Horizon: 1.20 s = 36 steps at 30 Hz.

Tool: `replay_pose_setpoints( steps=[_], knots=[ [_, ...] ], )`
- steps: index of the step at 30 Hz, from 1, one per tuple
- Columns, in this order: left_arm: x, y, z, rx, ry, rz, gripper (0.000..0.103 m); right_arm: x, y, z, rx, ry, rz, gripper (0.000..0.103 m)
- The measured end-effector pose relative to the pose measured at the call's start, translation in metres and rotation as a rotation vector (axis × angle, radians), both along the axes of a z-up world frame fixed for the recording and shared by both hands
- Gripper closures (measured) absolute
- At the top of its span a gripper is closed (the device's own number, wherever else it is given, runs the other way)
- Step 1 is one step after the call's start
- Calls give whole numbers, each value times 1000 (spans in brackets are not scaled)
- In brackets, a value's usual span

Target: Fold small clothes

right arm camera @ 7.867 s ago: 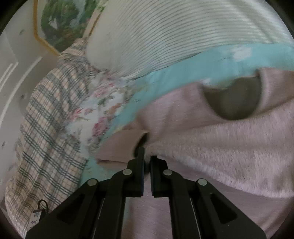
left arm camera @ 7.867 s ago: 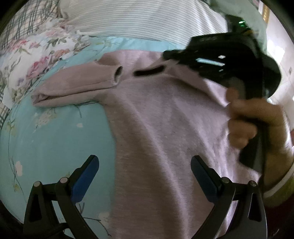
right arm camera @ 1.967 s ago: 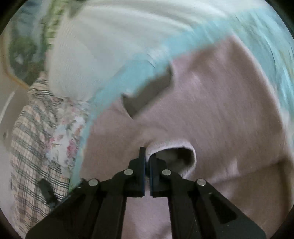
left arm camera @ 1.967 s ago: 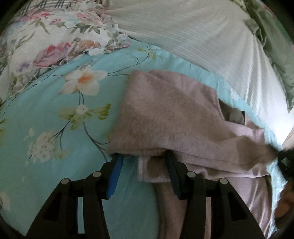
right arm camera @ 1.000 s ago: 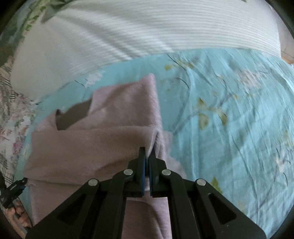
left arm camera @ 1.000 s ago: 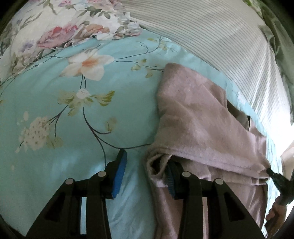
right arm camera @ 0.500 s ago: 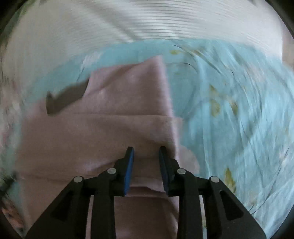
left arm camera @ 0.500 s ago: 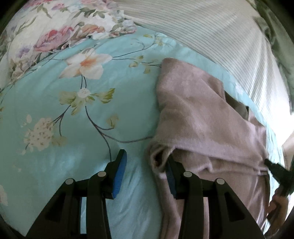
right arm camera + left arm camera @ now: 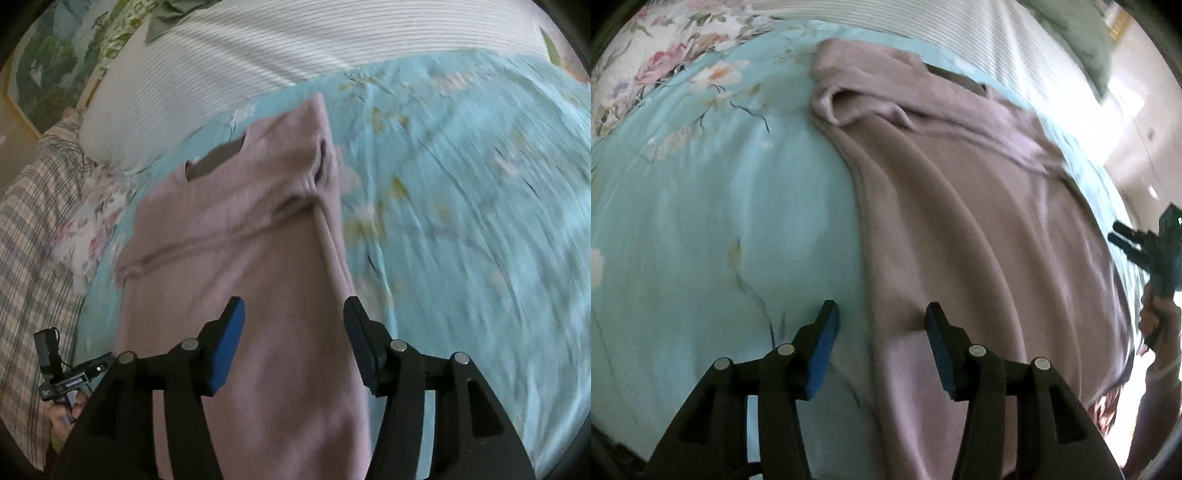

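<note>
1. Two layers dress the bed: a turquoise flowered sheet [image 9: 701, 206] and a striped white pillow [image 9: 295, 48] along the far edge, with plaid bedding [image 9: 26, 236] at one side.
2. Pink sweater [image 9: 258, 266] lies lengthwise on the sheet, sleeves folded across its chest, collar toward the pillow.
3. Left hand-held gripper [image 9: 882, 314] tilts down over the sweater's edge; jaws have just been opening, released, with that edge between them.
4. Right hand-held gripper [image 9: 293, 310] hangs over the sweater body, jaws just opened, gripping nothing.
</note>
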State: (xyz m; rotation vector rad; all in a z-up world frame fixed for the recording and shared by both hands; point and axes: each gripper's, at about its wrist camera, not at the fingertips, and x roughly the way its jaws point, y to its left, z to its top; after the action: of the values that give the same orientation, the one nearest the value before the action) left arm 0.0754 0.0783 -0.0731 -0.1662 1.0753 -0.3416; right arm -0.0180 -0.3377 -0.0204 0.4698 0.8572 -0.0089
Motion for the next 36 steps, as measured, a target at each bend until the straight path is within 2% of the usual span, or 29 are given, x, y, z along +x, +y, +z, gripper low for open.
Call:
replay_pose_setpoints(
  steps=[5,6,7,10,15,17,21,23,25,26,27,28,31,32,33,34,35,36],
  knots=[
    [-42,-11,-3,-22,-34,-60,57,-58,-18,-15,41,18,-44,42],
    [-45,-12,-3,-22,-44,-63,73,-68,-20,-20,61,29,-45,42],
    [-47,-13,-4,-34,-46,-68,96,-75,-21,-25,97,28,-40,42],
    [-56,-10,2,-59,-73,-44,99,-87,-15,-28,145,3,0,42],
    [-96,25,44,-109,-201,10,100,-94,-8,-25,163,-5,27,42],
    [-103,40,42,-102,-182,31,100,-97,-5,-27,157,-2,48,42],
    [-99,53,16,-174,-69,46,101,-106,2,-30,152,4,123,42],
    [-97,52,6,-166,-40,48,94,-114,3,-31,165,9,153,42],
    [-98,52,-1,-172,-13,41,72,-125,3,-32,173,11,187,42],
    [-100,49,-4,-182,1,36,67,-130,3,-32,179,12,203,42],
    [-103,48,-6,-187,7,31,55,-135,3,-33,188,13,221,42],
    [-105,47,-7,-187,13,25,49,-141,3,-34,205,12,247,42],
    [-114,42,-19,-218,68,-18,43,-151,7,-37,245,-1,301,43],
    [-115,37,-28,-232,95,-37,44,-152,9,-38,257,-5,314,50],
    [-117,33,-33,-228,99,-43,48,-151,12,-42,273,-6,326,65],
    [-119,28,-34,-205,75,-40,57,-150,13,-45,291,-6,328,72],
    [-121,23,-31,-184,41,-50,67,-148,14,-47,316,-13,326,89],
    [-121,20,-29,-190,33,-71,100,-148,14,-48,340,-29,324,93]
  ],
)
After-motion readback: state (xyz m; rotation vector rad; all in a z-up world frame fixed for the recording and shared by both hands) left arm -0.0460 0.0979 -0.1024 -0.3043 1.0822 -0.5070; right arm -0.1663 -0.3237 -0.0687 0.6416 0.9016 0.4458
